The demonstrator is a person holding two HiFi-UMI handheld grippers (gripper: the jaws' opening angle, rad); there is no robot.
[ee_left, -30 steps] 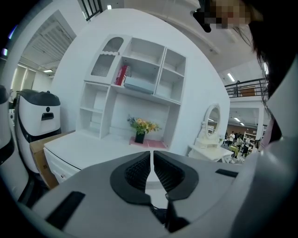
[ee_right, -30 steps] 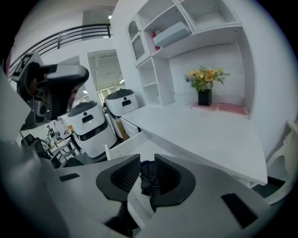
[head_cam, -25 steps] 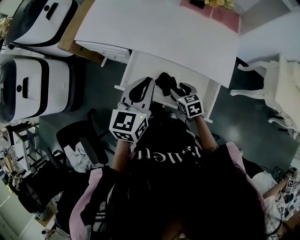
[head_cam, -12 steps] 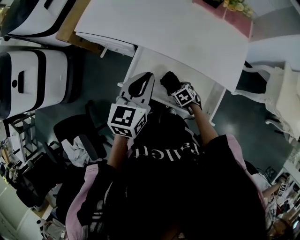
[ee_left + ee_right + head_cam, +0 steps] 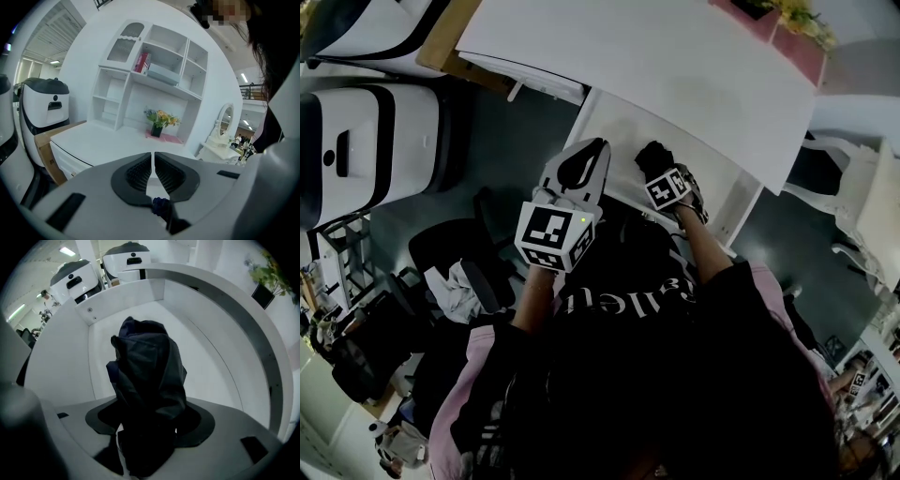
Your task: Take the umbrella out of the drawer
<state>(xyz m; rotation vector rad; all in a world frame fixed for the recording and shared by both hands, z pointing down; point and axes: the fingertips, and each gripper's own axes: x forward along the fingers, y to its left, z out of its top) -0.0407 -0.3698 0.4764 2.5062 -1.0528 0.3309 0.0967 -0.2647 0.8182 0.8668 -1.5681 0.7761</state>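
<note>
Open white drawer (image 5: 131,294) holds 1 folded dark umbrella (image 5: 147,366).

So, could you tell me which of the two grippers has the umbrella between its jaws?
The right gripper, down in the drawer: its opening jaws straddle the folded dark umbrella. The left gripper is shut and empty.

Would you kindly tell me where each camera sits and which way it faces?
Head view: on the person's head, facing steeply down at the open drawer; torso, forearms, left claw and right claw show.
Left gripper view: on the left claw, facing across the desk toward shelves and flowers; its shut jaws and the person's hair show.
Right gripper view: on the right claw, facing down into the drawer; its opening jaws flank the umbrella.
Shared: head and right gripper views both show the umbrella in the drawer.
</note>
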